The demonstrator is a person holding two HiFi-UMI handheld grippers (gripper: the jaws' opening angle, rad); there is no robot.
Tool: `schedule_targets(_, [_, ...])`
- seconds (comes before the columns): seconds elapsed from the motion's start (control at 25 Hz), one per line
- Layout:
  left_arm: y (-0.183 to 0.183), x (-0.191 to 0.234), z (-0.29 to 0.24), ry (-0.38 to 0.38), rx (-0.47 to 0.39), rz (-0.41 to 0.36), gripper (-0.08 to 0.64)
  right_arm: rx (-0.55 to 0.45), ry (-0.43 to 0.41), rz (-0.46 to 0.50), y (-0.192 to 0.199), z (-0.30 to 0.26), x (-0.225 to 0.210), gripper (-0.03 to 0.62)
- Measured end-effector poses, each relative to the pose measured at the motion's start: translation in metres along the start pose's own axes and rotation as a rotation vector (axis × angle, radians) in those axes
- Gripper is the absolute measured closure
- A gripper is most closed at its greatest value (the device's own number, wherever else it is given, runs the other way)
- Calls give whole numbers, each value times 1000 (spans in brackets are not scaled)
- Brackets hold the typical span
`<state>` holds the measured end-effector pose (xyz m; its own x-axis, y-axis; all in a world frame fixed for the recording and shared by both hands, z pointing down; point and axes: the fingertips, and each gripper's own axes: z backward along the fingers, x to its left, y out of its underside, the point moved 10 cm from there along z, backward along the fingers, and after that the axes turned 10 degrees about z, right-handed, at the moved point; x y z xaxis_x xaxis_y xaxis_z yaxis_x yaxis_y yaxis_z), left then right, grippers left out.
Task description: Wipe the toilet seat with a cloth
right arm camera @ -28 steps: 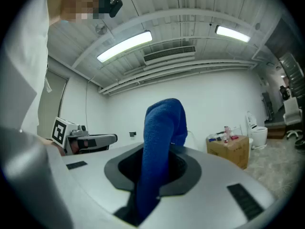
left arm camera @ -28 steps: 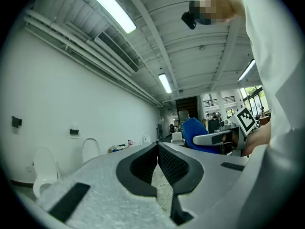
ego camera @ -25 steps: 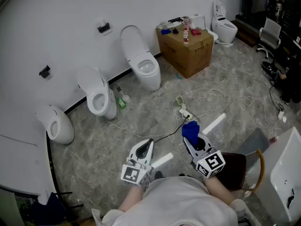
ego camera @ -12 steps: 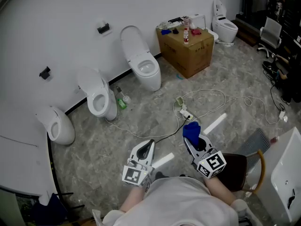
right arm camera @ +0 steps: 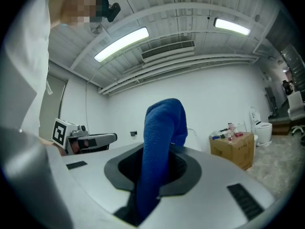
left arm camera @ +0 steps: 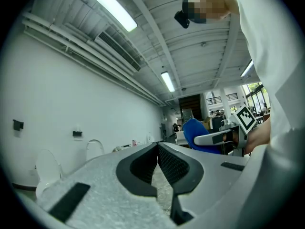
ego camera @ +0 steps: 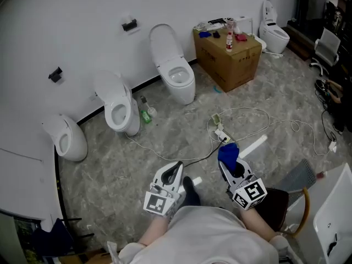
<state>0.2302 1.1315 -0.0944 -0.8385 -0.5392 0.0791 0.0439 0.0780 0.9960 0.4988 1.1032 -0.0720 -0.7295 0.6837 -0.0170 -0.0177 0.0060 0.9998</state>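
The cloth [ego camera: 227,153], blue, is pinched in the jaws of the right gripper [ego camera: 234,168], with its free end standing up above them. The left gripper [ego camera: 174,171] has its jaws pressed together on nothing. Both sit low in front of the person, well apart from the toilets along the wall. Seats show on the taller toilet [ego camera: 179,80] and the shorter toilet [ego camera: 119,112]; which is meant cannot be told. The approach likely calls for stepping over the cables [ego camera: 240,110] on the floor, then laying the cloth's loose fold flat on the seat ring so that fabric, not metal, rubs it.
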Motion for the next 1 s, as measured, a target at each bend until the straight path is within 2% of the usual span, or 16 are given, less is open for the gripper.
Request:
schedule_targets(0.28, [8,89,-57,18,-19,19,552,14,18,4,13,-90,-35,525])
schedule_targets(0.4, [-3,136,-89,30,-5,44,552,11,36,11,10,-140,-54,525])
schedule_targets(0.68, [-22,238,-149,59,-1,20,553,-3,60,32,2,-247,-89,525])
schedule_targets(1.0, [-23,304,-208,40,-3,40,553,18,45,20,11,-331,-134,525])
